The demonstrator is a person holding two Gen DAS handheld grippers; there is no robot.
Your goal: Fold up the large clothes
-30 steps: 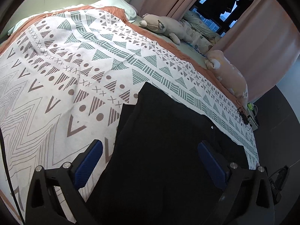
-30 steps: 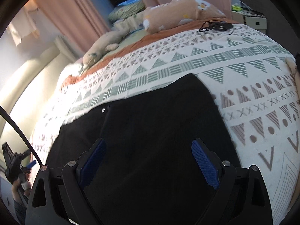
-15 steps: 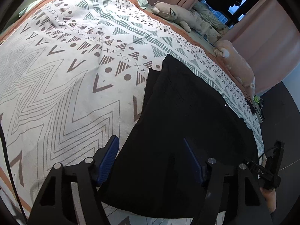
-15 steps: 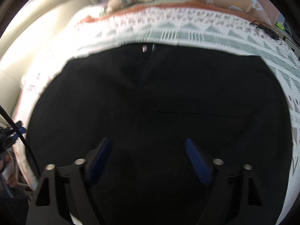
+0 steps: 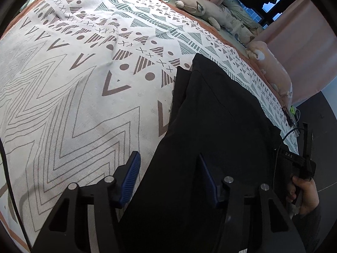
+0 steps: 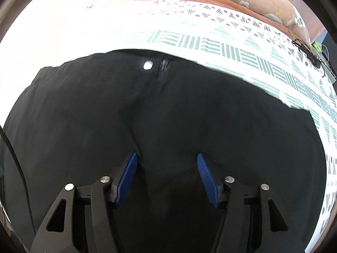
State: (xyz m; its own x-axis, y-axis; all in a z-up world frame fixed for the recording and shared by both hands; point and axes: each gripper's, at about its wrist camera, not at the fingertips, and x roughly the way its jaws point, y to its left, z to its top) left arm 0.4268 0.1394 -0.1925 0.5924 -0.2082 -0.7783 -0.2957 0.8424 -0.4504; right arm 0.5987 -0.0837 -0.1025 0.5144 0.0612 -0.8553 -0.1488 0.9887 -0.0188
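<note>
The bed (image 5: 69,97) fills both views, spread with a white cover printed in grey-green and brown triangles, dots, crosses and zigzags, with a rust-coloured border along its far edge. Pink curtains (image 5: 301,48) hang beyond the far side, around a dark window.

The black trousers (image 5: 212,130) lie flat on the bed near its near edge. In the right wrist view the waistband runs along the far side, with a metal button (image 6: 147,65) and the zip top just beside it; creases fan toward the near edge. In the left wrist view one side edge of the trousers runs toward the far corner, with a second layer of cloth showing just beside it.

Two plush toys lie along the far edge: a grey one (image 5: 202,6) and a peach one (image 5: 271,67).

The left gripper (image 5: 168,175) straddles the side edge of the trousers, one blue pad over the cover, the other over black cloth. Its jaws have just been closing and stand about half apart, the pads not pressing the cloth.

The right gripper (image 6: 167,175) sits low over the middle of the trousers, jaws likewise just closing and half apart, with a raised fold of cloth between them; the pads do not clamp it. A hand (image 5: 303,196) holds its handle at the near edge of the bed.
</note>
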